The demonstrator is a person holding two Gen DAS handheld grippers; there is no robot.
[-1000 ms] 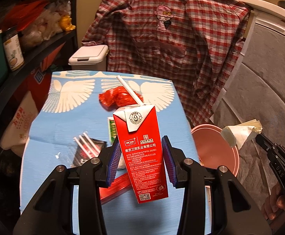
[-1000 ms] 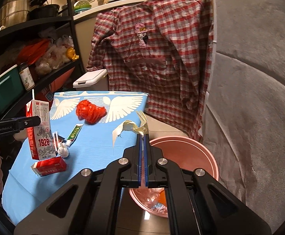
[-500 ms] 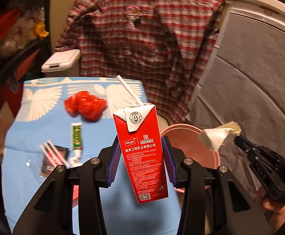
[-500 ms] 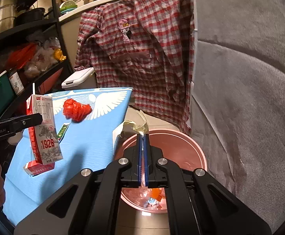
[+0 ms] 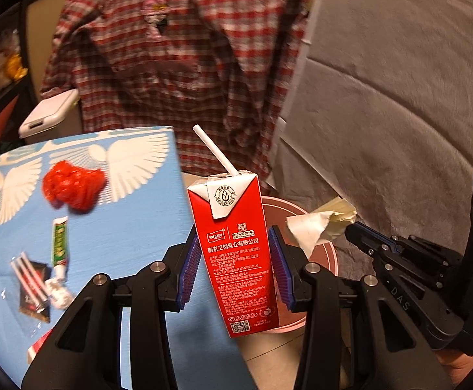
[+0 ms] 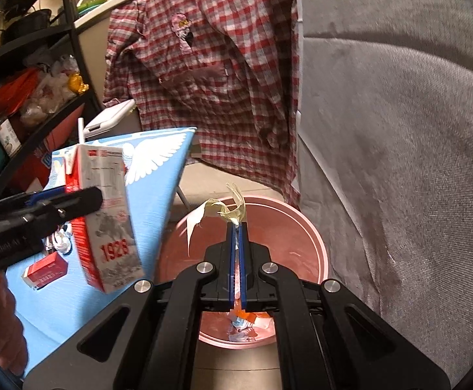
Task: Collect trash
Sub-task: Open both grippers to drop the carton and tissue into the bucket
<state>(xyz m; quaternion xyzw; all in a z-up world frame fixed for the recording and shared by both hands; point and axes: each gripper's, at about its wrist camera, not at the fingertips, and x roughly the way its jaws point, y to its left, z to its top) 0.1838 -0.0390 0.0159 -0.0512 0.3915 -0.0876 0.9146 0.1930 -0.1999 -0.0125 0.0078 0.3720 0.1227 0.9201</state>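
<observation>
**Pink bin has some trash, two more pieces over it or near it**

Pink plastic bin (image 6: 314,253) sits on the floor just off the edge of the blue tabletop (image 5: 132,227). A few scraps lie at its bottom, so collecting looks underway, not finished.

Both hands are loaded:
- left gripper (image 5: 234,266): fingers at mid width, clamped on the sides of a red carton (image 5: 236,260) with a white straw (image 5: 215,151) poking out the top. Carton is in the air, slightly tilted, past the tabletop edge and partly in front of the bin rim. Whether it is fully over the opening, I can't tell.
- right gripper (image 6: 236,227): fingers pinched nearly together on a crumpled wrapper (image 6: 216,211), pale paper. Right wrist view shows it directly above the bin opening. Looks ready to drop.

Left on the tabletop, largest first:
- red crumpled bag (image 5: 72,188), near the far end
- red small box (image 6: 44,271), near edge
- dark sachet (image 5: 34,287) with two straws on it
- green tube (image 5: 60,243), white wad touching its lower end

Estimate: roughly midway. Two drops pending, then four or so items to fetch. The flat sachet and the tube look hardest to pinch.
</observation>
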